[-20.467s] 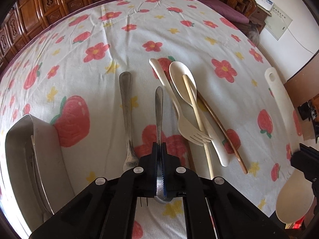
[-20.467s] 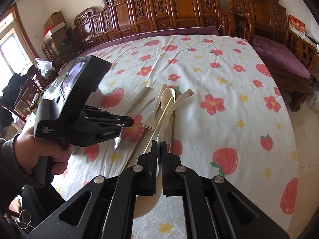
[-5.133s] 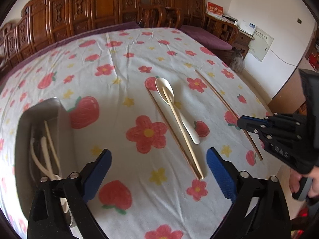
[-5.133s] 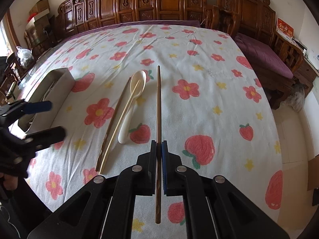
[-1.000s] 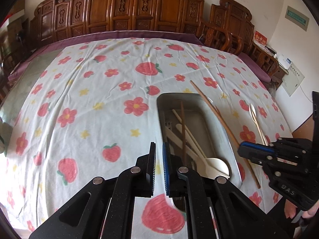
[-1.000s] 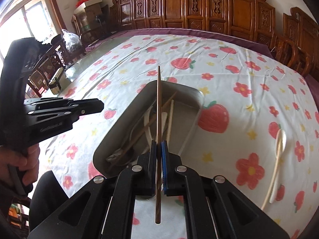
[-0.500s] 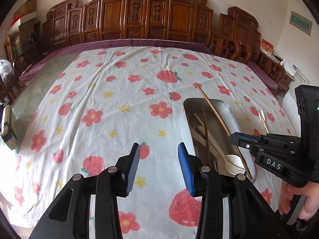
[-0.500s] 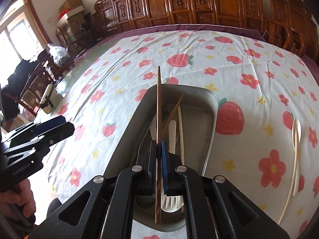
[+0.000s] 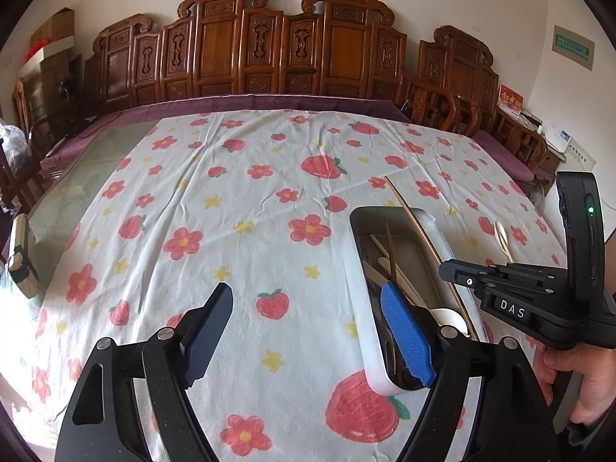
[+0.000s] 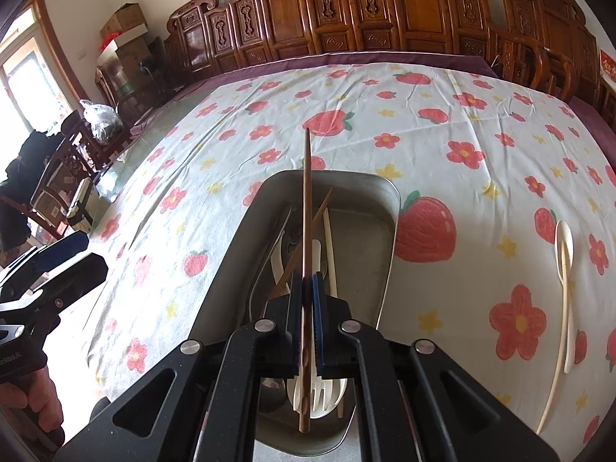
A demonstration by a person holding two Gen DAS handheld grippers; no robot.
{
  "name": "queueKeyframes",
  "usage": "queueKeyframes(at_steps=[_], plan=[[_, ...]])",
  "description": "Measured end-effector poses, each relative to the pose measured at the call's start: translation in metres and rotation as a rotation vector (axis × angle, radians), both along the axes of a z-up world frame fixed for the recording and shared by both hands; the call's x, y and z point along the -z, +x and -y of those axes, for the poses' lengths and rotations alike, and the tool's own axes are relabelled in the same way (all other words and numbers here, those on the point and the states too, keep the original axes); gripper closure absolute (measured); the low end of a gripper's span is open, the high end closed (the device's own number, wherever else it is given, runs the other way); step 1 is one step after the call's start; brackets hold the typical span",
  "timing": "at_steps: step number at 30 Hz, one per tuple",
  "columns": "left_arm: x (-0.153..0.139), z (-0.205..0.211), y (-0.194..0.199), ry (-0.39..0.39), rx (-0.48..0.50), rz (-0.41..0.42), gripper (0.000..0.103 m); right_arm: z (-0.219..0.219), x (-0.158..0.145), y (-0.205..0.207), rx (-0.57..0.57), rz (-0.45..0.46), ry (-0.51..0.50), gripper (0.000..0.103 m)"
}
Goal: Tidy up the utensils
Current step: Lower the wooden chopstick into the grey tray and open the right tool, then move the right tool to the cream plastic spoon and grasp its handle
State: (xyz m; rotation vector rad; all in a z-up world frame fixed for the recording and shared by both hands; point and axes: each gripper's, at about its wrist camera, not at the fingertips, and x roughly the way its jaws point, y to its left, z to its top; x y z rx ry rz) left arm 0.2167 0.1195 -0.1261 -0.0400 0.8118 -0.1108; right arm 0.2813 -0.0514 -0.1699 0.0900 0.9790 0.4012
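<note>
My right gripper (image 10: 307,288) is shut on a brown wooden chopstick (image 10: 306,200) and holds it lengthwise just above the metal tray (image 10: 385,269). The tray holds a white plastic fork (image 10: 319,396), pale and brown chopsticks and metal cutlery. The tray also shows in the left wrist view (image 9: 356,269), with the held chopstick (image 9: 423,235) over it. My left gripper (image 9: 308,308) is open and empty, left of the tray. A cream spoon (image 10: 564,265) and a pale chopstick (image 10: 556,346) lie on the cloth right of the tray.
The table carries a white cloth (image 9: 231,211) printed with strawberries and flowers. Carved wooden chairs (image 9: 269,57) stand along the far edge. The right gripper body (image 9: 539,300) and the hand holding it are at the right of the left wrist view.
My left gripper has opened wide and moved away left of the tray. My right gripper has carried the brown chopstick lower and closer over the tray.
</note>
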Motion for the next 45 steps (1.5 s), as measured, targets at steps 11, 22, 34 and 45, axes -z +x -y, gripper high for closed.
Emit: queueKeyframes(at_steps=[11,22,34,45], plan=[[-0.001,0.002,-0.003,0.006,-0.004,0.01,0.018,-0.001,-0.004,-0.009,-0.04,0.016,0.027,0.095],[-0.006,0.033,-0.007,0.004,0.066,0.043,0.009,0.061,-0.021,-0.042,-0.085,0.133,-0.096,0.095],[-0.005,0.107,-0.012,0.0,0.192,0.05,0.009,0.202,0.019,-0.033,0.079,0.08,-0.259,0.083],[0.001,0.15,-0.017,-0.003,0.254,0.035,0.009,0.229,0.06,0.003,0.089,-0.013,-0.284,0.083]])
